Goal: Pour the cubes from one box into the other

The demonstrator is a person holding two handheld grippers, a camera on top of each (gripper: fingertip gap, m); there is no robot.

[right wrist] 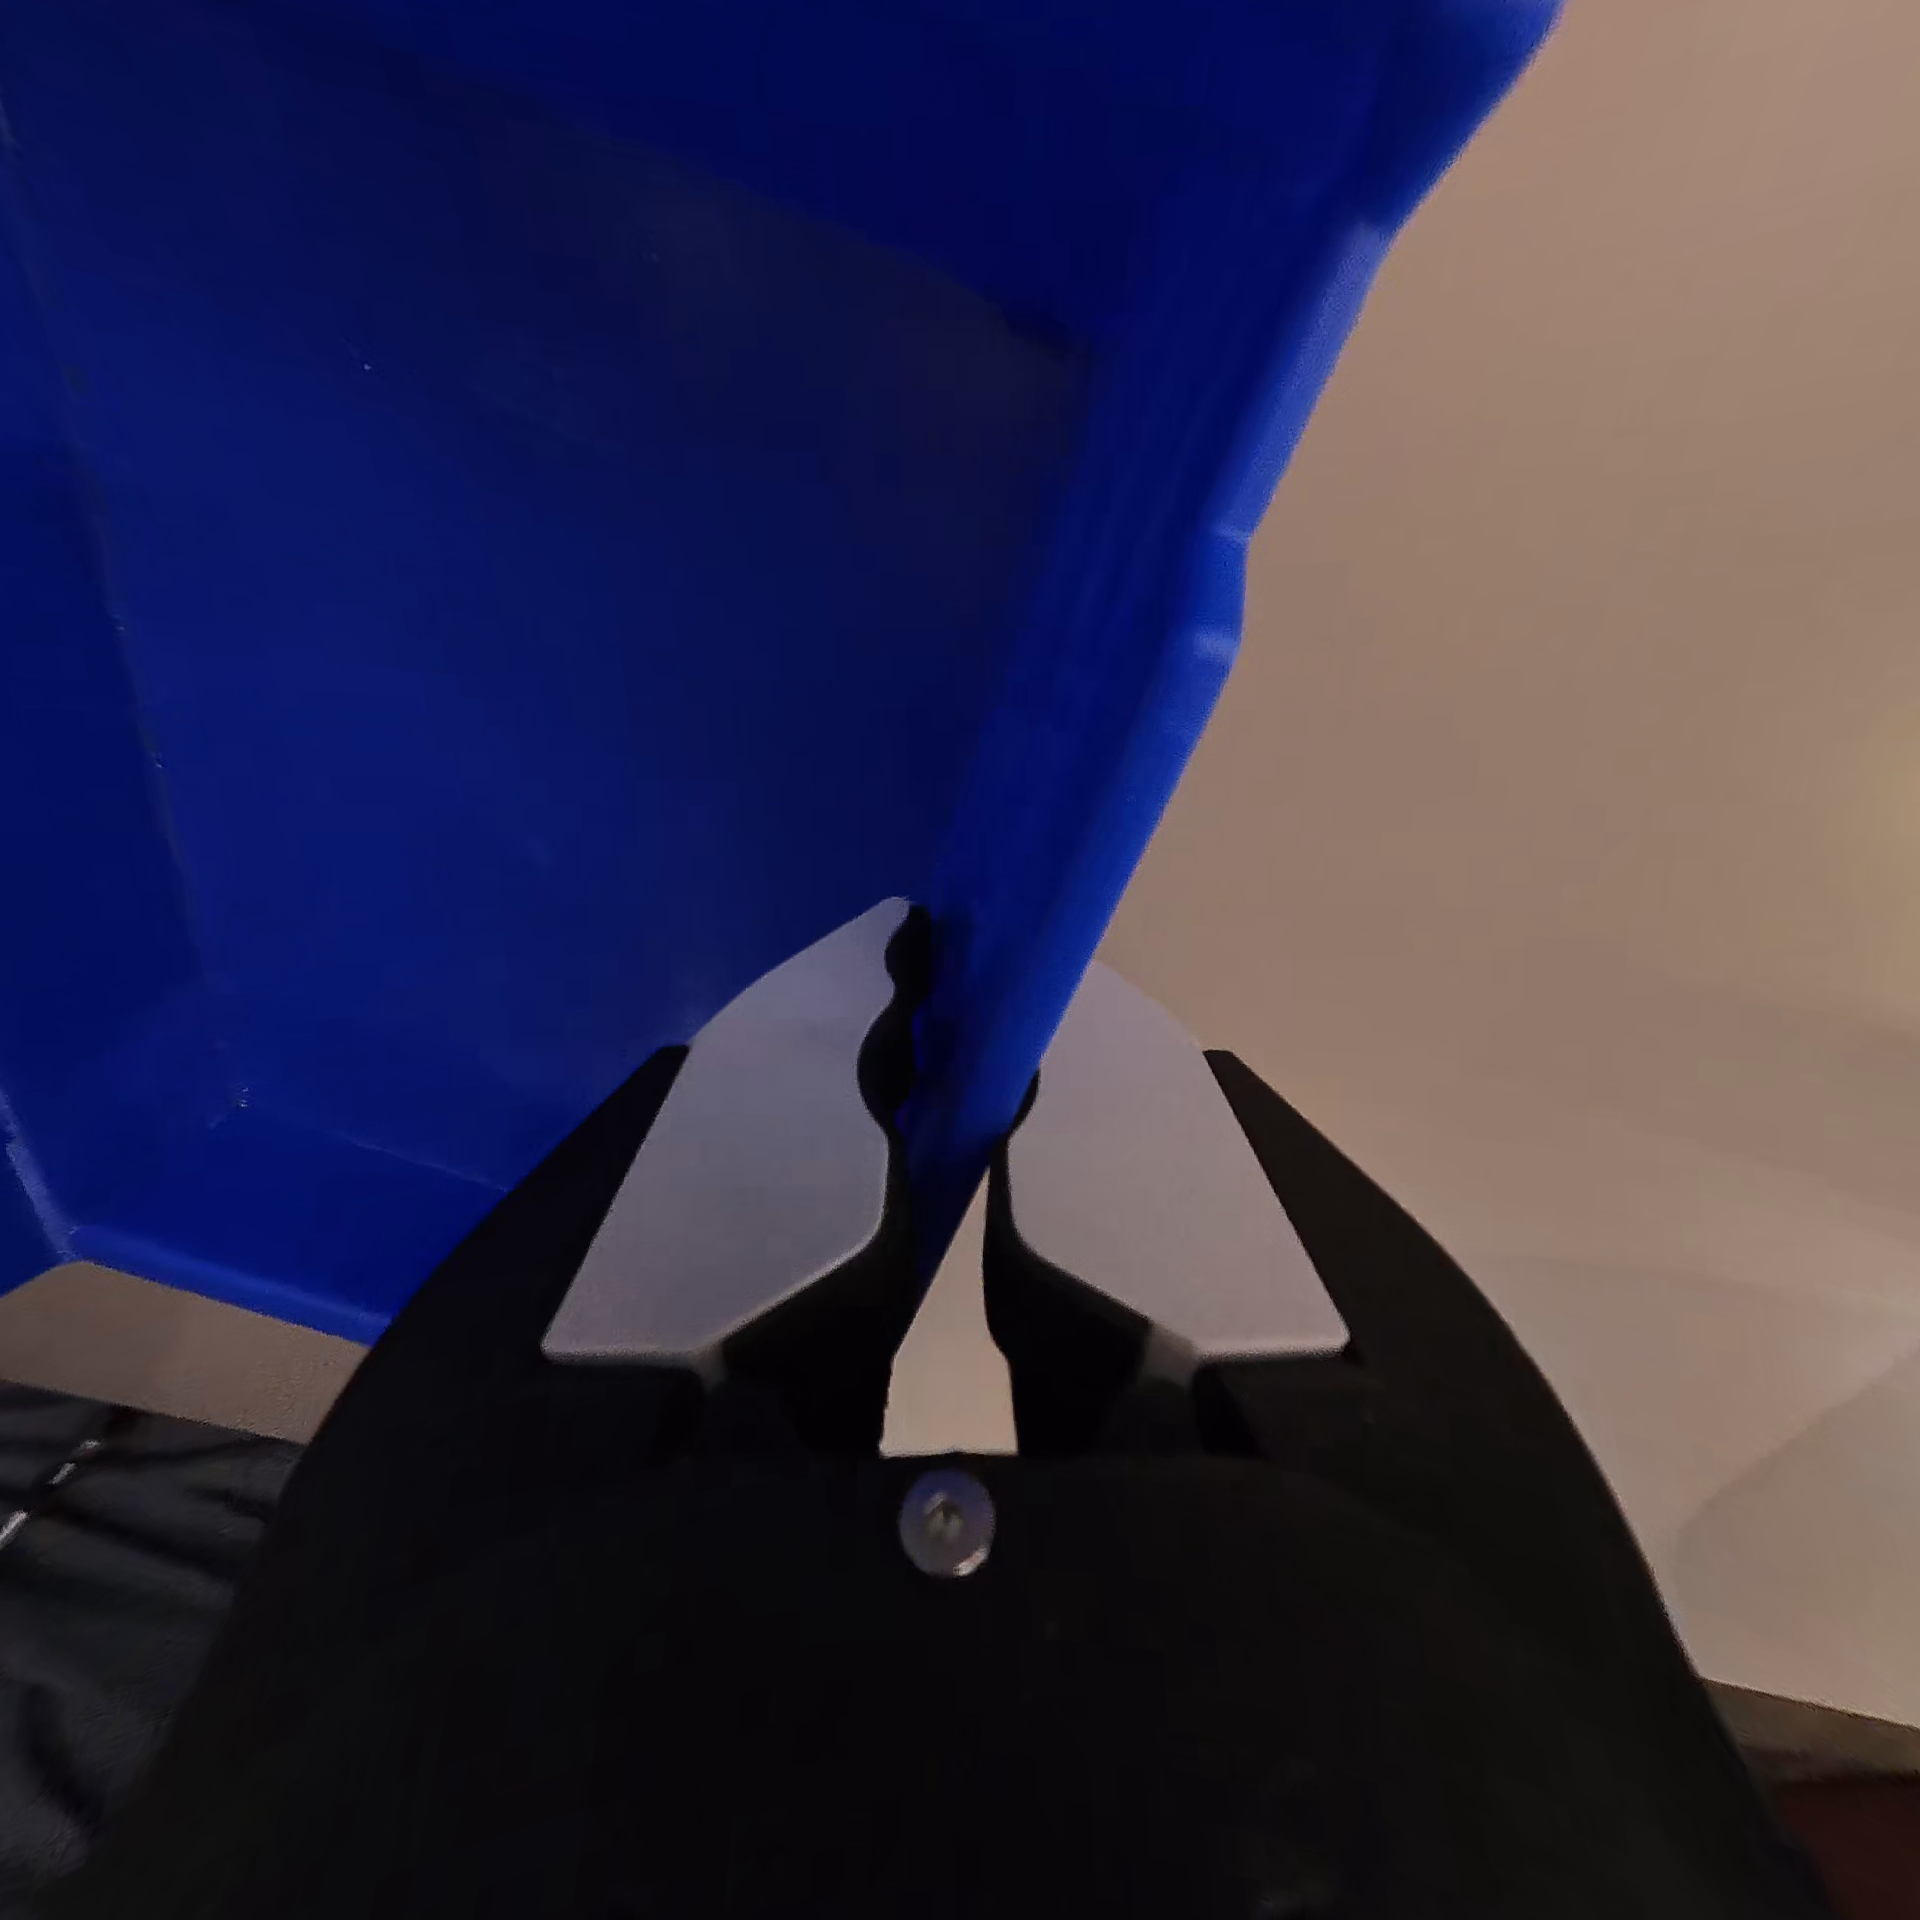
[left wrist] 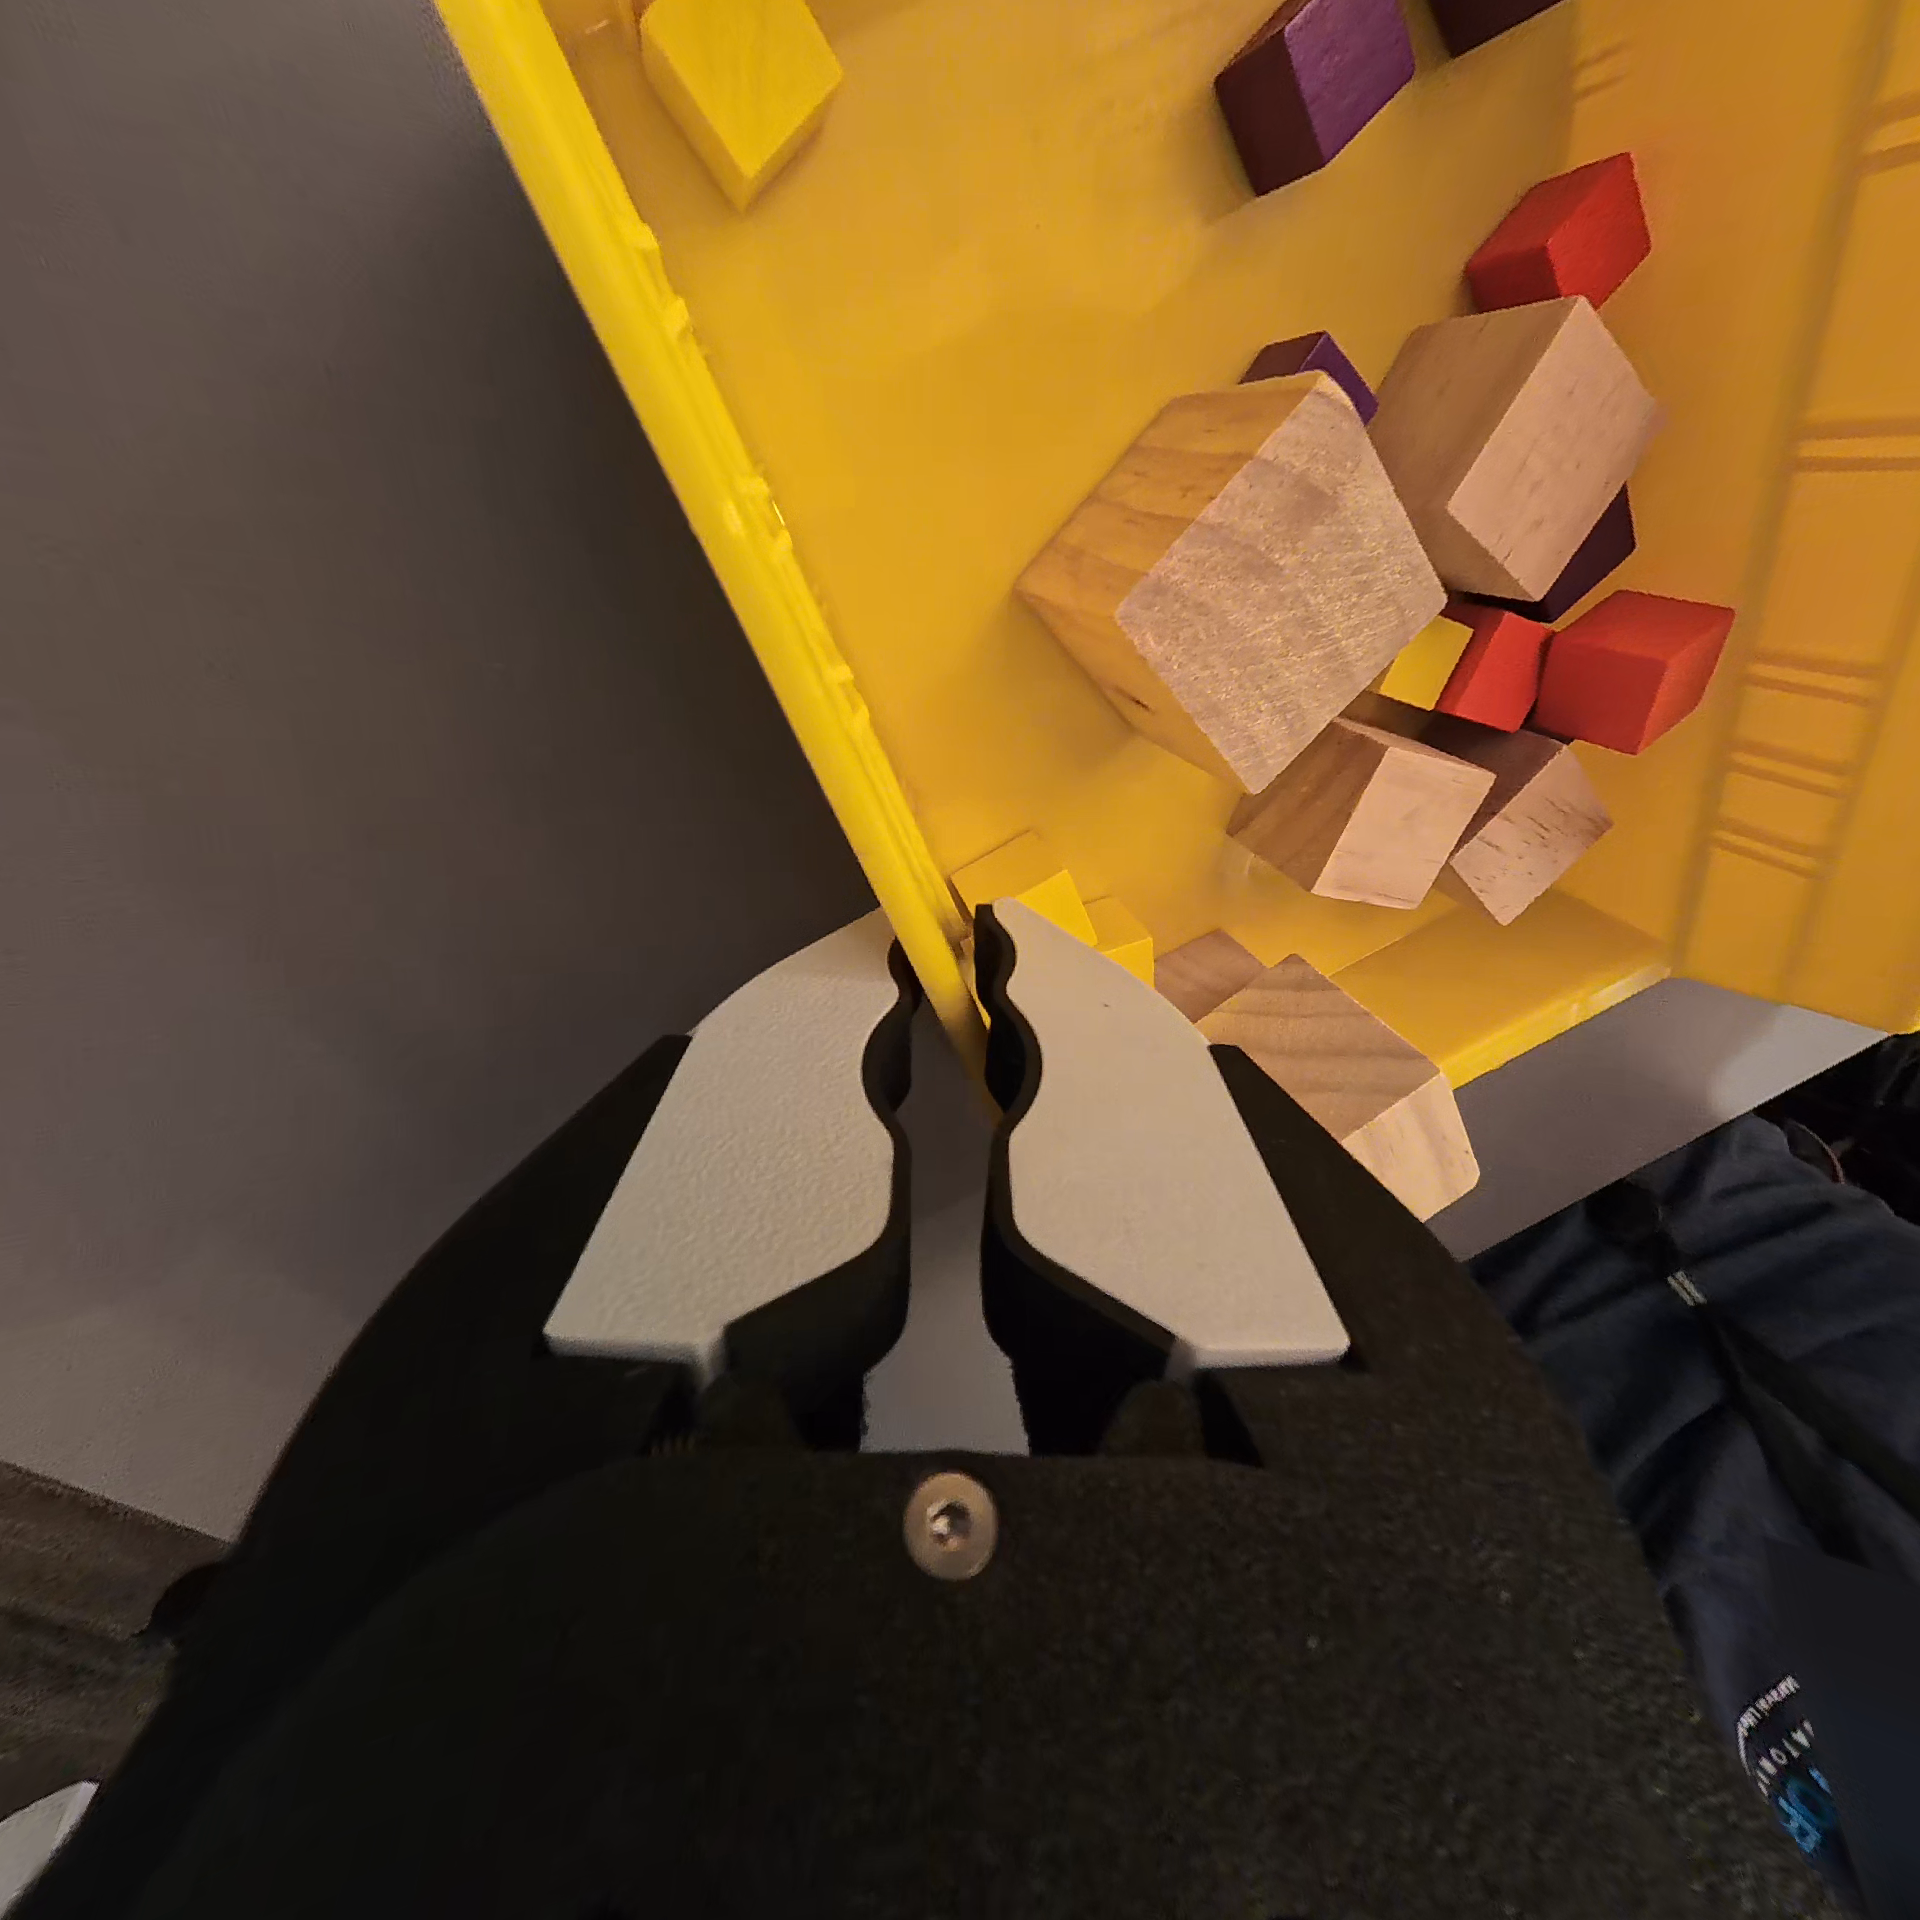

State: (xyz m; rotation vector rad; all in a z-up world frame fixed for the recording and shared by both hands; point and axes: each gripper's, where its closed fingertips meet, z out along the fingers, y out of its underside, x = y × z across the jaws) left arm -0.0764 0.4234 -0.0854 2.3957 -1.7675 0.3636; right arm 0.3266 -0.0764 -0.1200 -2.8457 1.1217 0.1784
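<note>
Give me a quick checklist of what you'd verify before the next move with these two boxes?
1. Left gripper clamped on the yellow box wall: ok, fingers pinch the edge.
2. Right gripper clamped on the blue box wall: ok.
3. Cubes inside the yellow box: ok, wooden cube, red cube and purple cube lie on its floor.
4. Blue box emptied: ok for the visible interior; the rest is out of view.
5. Boxes set down on the table: cannot tell.
6. No stray cubes outside: cannot tell.

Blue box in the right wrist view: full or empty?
Empty as far as visible: the blue box shows only bare floor and walls; its upper part is cropped.
</note>
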